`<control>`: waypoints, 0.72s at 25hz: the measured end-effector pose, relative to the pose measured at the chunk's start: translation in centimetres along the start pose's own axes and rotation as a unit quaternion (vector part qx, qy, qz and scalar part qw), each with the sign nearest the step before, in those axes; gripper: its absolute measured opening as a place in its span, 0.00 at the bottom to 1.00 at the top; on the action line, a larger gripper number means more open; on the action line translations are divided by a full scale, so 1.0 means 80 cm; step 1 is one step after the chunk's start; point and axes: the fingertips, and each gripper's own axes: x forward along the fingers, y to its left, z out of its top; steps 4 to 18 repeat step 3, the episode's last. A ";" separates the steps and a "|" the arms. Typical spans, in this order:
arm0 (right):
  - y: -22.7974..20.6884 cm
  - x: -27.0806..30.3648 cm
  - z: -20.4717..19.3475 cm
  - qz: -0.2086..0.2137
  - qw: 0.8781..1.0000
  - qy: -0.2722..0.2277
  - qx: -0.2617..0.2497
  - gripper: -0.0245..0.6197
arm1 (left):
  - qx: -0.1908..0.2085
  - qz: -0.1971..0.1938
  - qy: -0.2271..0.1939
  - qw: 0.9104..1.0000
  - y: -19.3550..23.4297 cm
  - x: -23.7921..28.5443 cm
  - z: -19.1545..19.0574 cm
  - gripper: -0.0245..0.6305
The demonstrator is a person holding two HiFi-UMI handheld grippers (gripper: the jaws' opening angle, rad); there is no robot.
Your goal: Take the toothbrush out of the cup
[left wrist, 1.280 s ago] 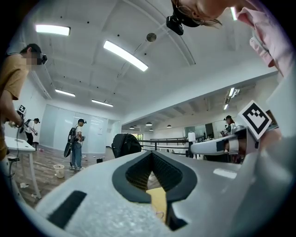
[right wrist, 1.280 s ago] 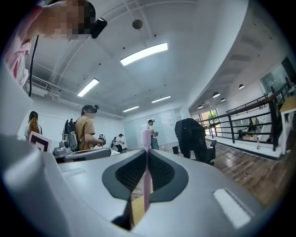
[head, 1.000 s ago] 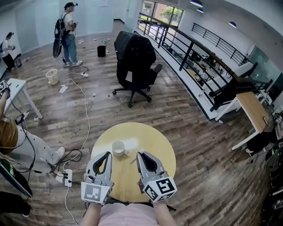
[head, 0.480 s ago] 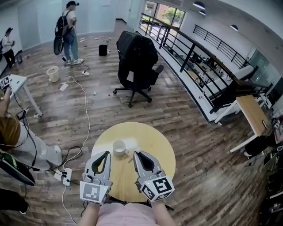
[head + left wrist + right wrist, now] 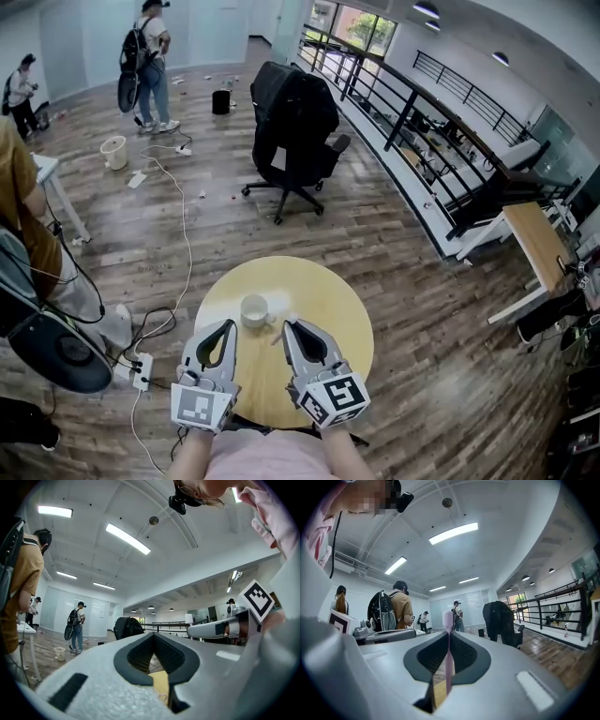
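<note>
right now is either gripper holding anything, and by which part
The right gripper is shut on the pink toothbrush, clamping its thin shaft, one end poking past the tips. The left gripper holds nothing.

The counter (image 5: pixel 323 295) is pale wood, smooth, with a soft matt sheen. The cup (image 5: pixel 253 310) looks like white glazed ceramic and is glossy. The toothbrush (image 5: pixel 448 648) is pale pink plastic, smooth and faintly translucent. The left tongs (image 5: pixel 228 326) and right tongs (image 5: pixel 287 325) have matt grey plastic shells, finely grainy up close. Their pads (image 5: pixel 427 656) are black, ribbed and rubbery-looking. The marker cubes (image 5: pixel 339 397) carry flat black-and-white print. The floor (image 5: pixel 403 281) is grey-brown wood planking with a satin finish. A black cloth jacket (image 5: pixel 291 108), matt and soft, covers the chair (image 5: pixel 281 192).
</note>
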 end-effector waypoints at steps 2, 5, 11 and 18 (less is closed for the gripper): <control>-0.001 0.000 0.000 0.000 1.000 0.001 0.000 0.07 | -0.001 -0.001 0.000 1.000 -0.001 0.001 0.000 0.03; -0.001 0.001 0.000 0.000 1.000 0.002 -0.001 0.07 | -0.002 -0.001 0.000 1.000 -0.001 0.001 0.000 0.03; -0.001 0.001 0.000 0.000 1.000 0.002 -0.001 0.07 | -0.002 -0.001 0.000 1.000 -0.001 0.001 0.000 0.03; -0.001 0.001 0.000 0.000 1.000 0.002 -0.001 0.07 | -0.002 -0.001 0.000 1.000 -0.001 0.001 0.000 0.03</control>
